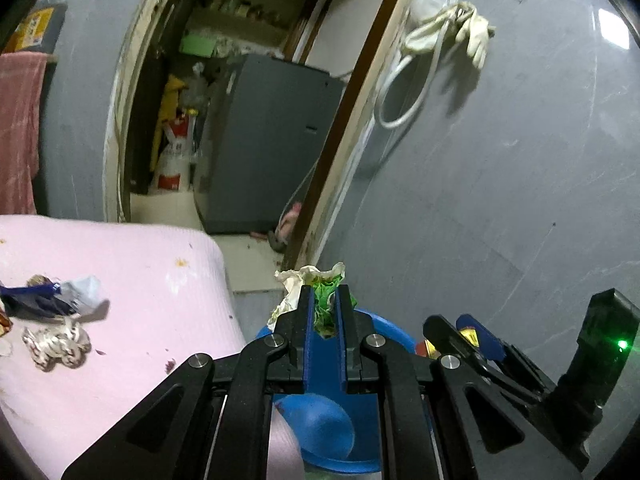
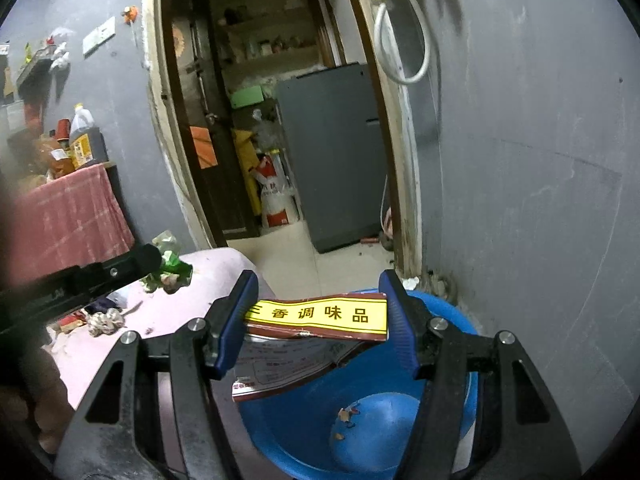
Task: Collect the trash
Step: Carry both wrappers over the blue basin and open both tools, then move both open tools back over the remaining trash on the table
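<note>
My left gripper [image 1: 325, 300] is shut on a crumpled green and white wrapper [image 1: 320, 282], held above the blue bin [image 1: 332, 432]. It also shows in the right wrist view [image 2: 172, 266] at the left. My right gripper [image 2: 318, 312] is shut on a brown and yellow seasoning packet [image 2: 320, 314], held over the blue bin [image 2: 304, 436]. The right gripper shows in the left wrist view [image 1: 468, 332] at the lower right. More trash lies on the pink cloth [image 1: 132, 280]: a blue and grey wrapper [image 1: 56, 298] and a crumpled beige wad [image 1: 56, 344].
A grey wall [image 1: 500, 180] stands close on the right. An open doorway [image 2: 280, 120] ahead shows a grey fridge [image 2: 336, 152] and sacks. A side table with a red cloth [image 2: 68, 208] holds bottles at the left. A cable and gloves [image 1: 448, 36] hang on the wall.
</note>
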Demonstrator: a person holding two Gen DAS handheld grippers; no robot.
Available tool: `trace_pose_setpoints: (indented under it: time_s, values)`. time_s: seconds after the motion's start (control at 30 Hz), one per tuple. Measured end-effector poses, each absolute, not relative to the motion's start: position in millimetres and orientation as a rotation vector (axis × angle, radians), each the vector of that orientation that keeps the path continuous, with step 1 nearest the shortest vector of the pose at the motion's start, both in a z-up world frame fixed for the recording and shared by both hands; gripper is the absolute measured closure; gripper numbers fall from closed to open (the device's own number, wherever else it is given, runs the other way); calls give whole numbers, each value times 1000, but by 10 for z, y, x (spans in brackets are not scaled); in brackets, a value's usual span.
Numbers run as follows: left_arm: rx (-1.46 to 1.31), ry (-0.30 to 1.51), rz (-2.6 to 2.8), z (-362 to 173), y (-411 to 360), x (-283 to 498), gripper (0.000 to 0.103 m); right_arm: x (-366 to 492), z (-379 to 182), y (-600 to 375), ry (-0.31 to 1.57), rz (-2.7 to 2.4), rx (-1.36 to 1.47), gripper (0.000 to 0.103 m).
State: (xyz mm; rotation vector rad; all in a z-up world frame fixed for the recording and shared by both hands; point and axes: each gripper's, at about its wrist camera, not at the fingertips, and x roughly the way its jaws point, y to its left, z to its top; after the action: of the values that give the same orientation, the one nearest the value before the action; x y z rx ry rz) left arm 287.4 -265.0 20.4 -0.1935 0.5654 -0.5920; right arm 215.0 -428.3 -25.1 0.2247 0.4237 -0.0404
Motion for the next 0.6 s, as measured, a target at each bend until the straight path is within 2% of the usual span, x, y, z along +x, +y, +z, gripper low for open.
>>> trace_pose_setpoints:
  time_s: [0.23,0.4,0.5,0.6]
  values:
    - [-163,676,-617,-55,-2804,3035,95,2356,-427,-4454,479,-46,298,41]
    - [-148,754,-635,-197,-2883,3122,87,2427,-473,-4565,498,-50,342,39]
    - [-159,768,-636,-253,-2866,3140,76,2407,-468,-4595,497,-55,358,36]
    - [-171,768,-630,-245,-2799,3153,74,2358,-444,-4597,488,-58,360,34]
